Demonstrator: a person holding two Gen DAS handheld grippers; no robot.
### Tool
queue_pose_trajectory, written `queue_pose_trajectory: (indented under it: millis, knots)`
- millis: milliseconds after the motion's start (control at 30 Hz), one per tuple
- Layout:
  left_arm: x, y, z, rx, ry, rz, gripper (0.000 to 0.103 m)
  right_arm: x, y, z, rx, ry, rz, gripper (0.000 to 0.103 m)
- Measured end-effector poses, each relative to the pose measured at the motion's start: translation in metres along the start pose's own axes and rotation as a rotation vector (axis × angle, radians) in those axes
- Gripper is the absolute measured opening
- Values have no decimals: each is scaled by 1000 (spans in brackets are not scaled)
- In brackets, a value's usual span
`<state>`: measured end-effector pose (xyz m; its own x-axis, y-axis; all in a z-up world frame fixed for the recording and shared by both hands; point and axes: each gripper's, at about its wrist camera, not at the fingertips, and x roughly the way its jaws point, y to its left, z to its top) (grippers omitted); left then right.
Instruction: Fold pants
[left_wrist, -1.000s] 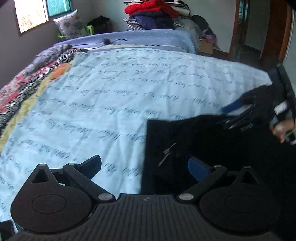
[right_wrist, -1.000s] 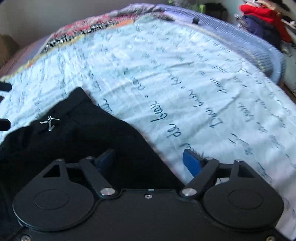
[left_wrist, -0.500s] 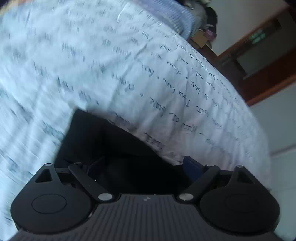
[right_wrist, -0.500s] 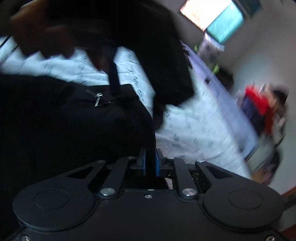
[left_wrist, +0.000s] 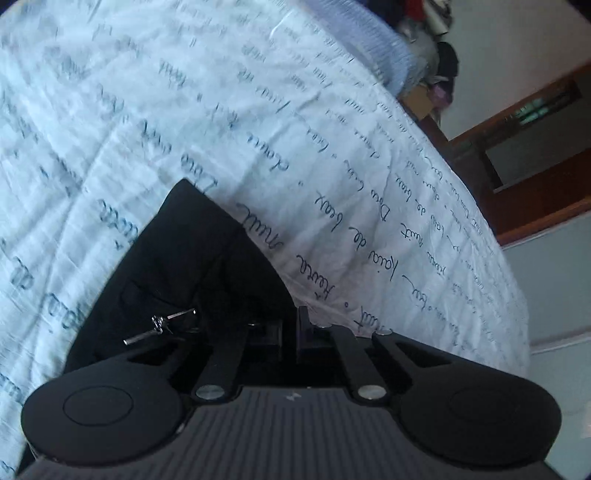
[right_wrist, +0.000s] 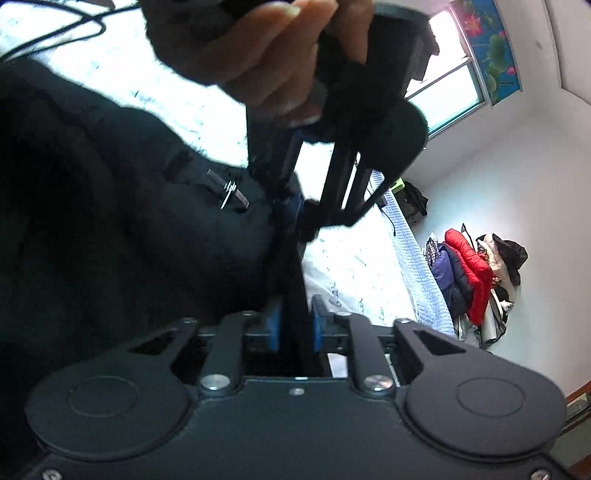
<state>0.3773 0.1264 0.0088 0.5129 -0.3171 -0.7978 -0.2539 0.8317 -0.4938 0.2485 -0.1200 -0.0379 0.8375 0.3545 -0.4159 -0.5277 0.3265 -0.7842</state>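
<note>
The black pants (left_wrist: 192, 266) lie on the pale blue script-printed sheet (left_wrist: 258, 129), a small silver logo (left_wrist: 159, 326) near their corner. My left gripper (left_wrist: 291, 328) is shut on the pants' near edge. In the right wrist view the pants (right_wrist: 110, 221) fill the left side, and a person's hand (right_wrist: 266, 66) holds the left gripper (right_wrist: 299, 214) above, pinching the same corner. A taut fold of the fabric runs down from there between the blue pads (right_wrist: 273, 328) of my right gripper (right_wrist: 295, 326). Those jaws are opening slightly but still press on the fold.
A striped blue blanket (left_wrist: 369, 48) edges the far side of the bed. A pile of clothes with a red jacket (right_wrist: 469, 273) sits by the wall under a window (right_wrist: 454, 88). A wooden door frame (left_wrist: 535, 184) stands beyond the bed.
The left jaws went from wide open to shut on the pants' edge. The right gripper rolled, swung in beside the left one and closed onto the fabric.
</note>
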Motion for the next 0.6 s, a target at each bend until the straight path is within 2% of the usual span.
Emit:
queue_pose_trajectory:
  millis: [33, 67, 200, 300, 333, 433, 600]
  knots:
    - [-2, -3, -5, 24, -17, 13, 6, -1, -3, -7, 9, 9, 2, 47]
    - [-6, -5, -9, 49, -41, 19, 6, -5, -10, -15, 32, 21, 7, 49]
    - [-20, -14, -26, 135, -125, 39, 6, -15, -50, -57, 180, 128, 91, 52]
    - [-29, -16, -36, 161, -162, 43, 6, -17, -68, -85, 199, 214, 65, 51]
    - [-30, -17, -39, 164, -169, 45, 6, -17, -71, -92, 199, 240, 52, 48]
    - [-37, -16, -46, 176, -194, 50, 7, -15, -73, -105, 241, 295, 31, 5]
    - [-70, -13, -73, 221, -270, 57, 7, -50, -51, -77, 197, 270, -51, 3]
